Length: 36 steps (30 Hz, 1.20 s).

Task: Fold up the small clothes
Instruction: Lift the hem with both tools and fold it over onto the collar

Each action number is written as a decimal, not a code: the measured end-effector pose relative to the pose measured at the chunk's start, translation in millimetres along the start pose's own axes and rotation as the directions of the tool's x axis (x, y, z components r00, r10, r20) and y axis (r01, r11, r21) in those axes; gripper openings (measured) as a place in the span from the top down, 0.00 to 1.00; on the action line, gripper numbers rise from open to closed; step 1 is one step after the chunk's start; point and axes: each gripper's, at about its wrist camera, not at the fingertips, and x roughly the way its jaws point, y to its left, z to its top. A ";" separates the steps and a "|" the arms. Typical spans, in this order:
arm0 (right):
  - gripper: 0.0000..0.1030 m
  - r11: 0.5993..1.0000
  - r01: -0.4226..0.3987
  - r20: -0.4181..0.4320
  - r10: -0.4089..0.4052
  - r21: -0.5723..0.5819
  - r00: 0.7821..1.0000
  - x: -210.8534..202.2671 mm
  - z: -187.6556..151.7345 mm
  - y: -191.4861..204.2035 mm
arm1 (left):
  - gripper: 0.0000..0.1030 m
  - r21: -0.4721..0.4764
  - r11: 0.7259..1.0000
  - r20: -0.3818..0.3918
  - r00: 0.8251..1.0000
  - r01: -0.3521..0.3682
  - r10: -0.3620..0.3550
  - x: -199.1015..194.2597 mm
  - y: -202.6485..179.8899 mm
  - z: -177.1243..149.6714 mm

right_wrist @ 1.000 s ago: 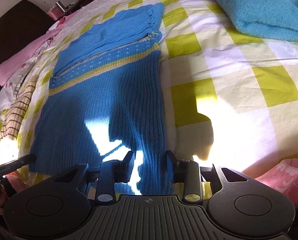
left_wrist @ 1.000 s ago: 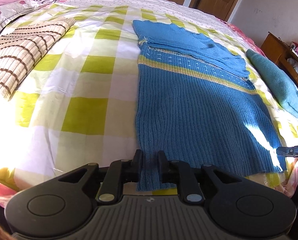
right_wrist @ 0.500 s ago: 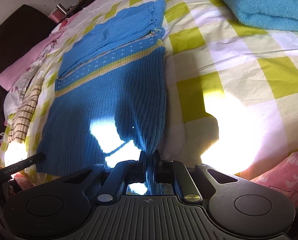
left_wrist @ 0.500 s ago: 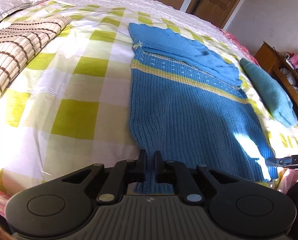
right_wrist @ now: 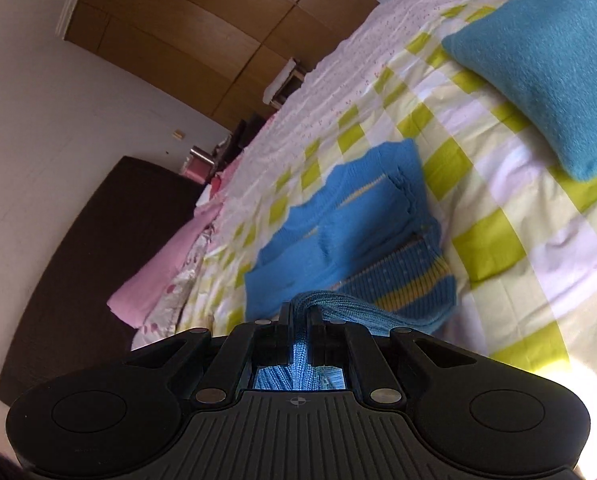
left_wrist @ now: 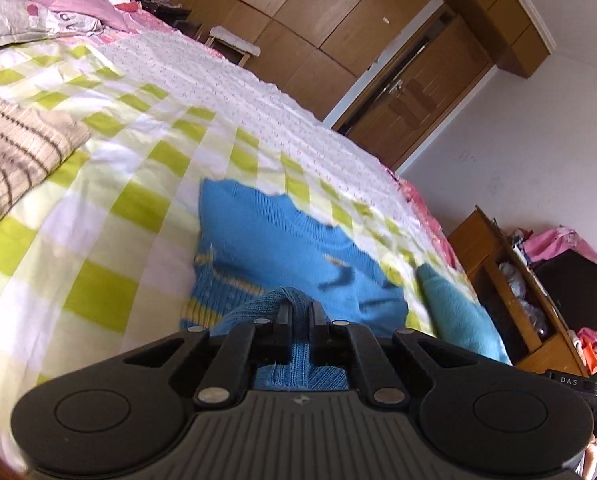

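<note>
The checked bedsheet fills the left of both frames. In the lower middle lies the blue knit sweater, with its hem lifted. The left gripper and right gripper are each closed tight on the hem. If one pulls further, the fold may land crooked.

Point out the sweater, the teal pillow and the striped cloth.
sweater [left_wrist: 282, 240]: left wrist view, plain blue upper part.
teal pillow [right_wrist: 546, 60]: right wrist view, middle of its top.
striped cloth [left_wrist: 14, 156]: left wrist view, middle of folded stack.
</note>
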 end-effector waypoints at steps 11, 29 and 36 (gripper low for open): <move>0.93 0.996 0.051 0.116 -0.060 0.079 0.991 85.8 83.3 -18.0 | 0.87 0.009 0.999 0.087 0.995 -0.048 0.047 89.3 15.5 76.8; 0.73 0.967 0.185 0.098 -0.204 0.175 0.974 150.9 105.4 -71.4 | 0.85 -0.026 0.977 0.064 0.975 -0.214 0.215 163.2 51.7 87.9; 0.63 0.959 0.283 0.127 -0.278 -0.025 0.952 146.7 99.7 -46.6 | 0.84 0.040 0.975 0.076 0.973 -0.219 0.216 141.4 43.8 67.8</move>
